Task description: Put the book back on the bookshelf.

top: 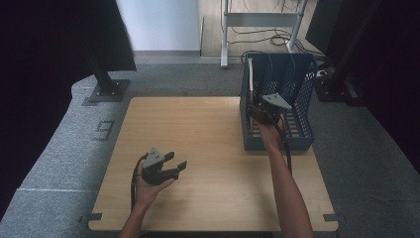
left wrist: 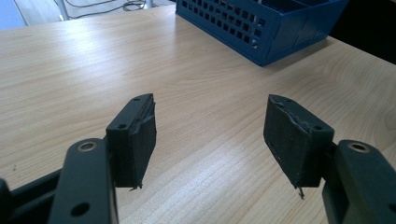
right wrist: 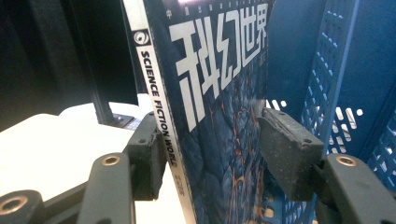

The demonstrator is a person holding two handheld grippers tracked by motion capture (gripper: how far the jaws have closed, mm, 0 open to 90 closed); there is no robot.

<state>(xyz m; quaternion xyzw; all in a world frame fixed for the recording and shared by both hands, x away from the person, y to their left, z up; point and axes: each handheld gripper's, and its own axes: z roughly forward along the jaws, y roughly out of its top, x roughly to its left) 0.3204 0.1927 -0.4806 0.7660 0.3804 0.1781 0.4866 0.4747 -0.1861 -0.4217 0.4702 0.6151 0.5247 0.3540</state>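
A magazine [right wrist: 219,60] with a dark blue cover and a white spine reading "Science Fiction World" stands upright in the left slot of a blue mesh file rack [top: 297,99] at the table's back right; its white edge [top: 250,79] rises above the rack's wall. My right gripper [top: 255,108] reaches into the rack, and its jaws straddle the magazine's lower part [right wrist: 210,119] without pressing on it. Over the table's front left, my left gripper [top: 177,161] is held level, open, with nothing between its jaws [left wrist: 210,121].
The wooden table [top: 198,129] lies bare between the two hands. The rack's corner [left wrist: 261,28] is ahead of the left gripper. Beyond the table are grey carpet, a black stand foot [top: 106,89] and a white frame with cables [top: 262,34].
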